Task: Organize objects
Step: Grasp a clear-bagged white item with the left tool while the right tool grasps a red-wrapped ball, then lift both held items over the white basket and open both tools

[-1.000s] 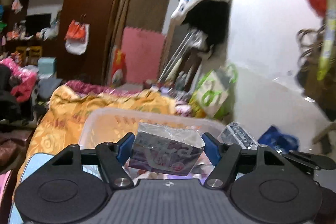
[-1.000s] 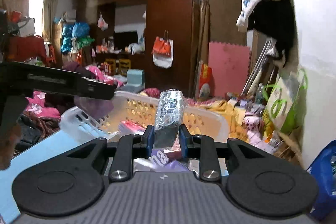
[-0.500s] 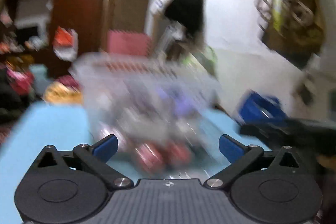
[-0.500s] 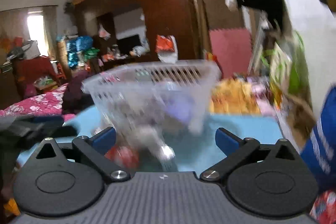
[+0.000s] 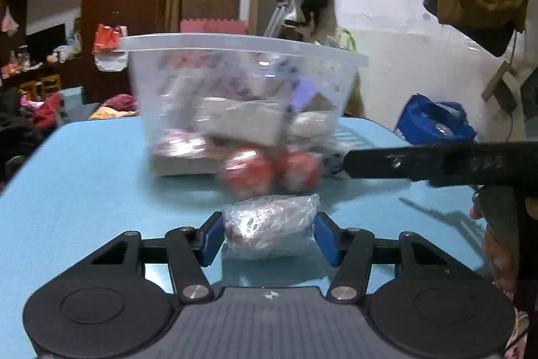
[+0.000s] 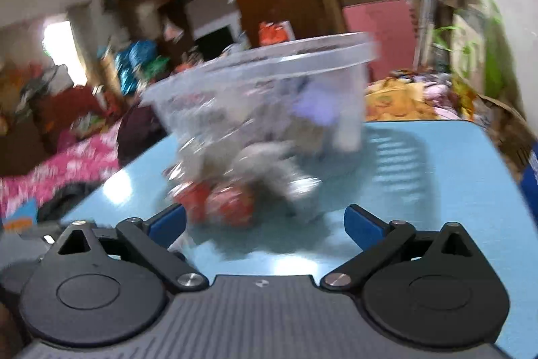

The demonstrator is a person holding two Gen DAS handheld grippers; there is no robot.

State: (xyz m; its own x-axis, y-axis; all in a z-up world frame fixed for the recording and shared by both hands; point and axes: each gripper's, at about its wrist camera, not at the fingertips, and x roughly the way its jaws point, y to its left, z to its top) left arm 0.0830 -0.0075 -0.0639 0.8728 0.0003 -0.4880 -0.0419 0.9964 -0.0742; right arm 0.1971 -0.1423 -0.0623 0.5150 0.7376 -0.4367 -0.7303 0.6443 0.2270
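Observation:
A clear plastic basket stands on the blue table, with wrapped packets and boxes inside. Two red wrapped items lie in front of it. My left gripper is shut on a clear-wrapped packet low over the table, in front of the red items. My right gripper is open and empty, facing the basket and the red items; this view is blurred. The right gripper's body shows in the left wrist view at the right.
A blue bag sits at the table's right edge by the white wall. Clothes and bags hang on the wall. A cluttered bed and a dark wardrobe lie beyond the table on the left.
Both grippers let go of their earlier items at the basket and dropped to table level. The left gripper has since shut on a wrapped packet. The right gripper stays open.

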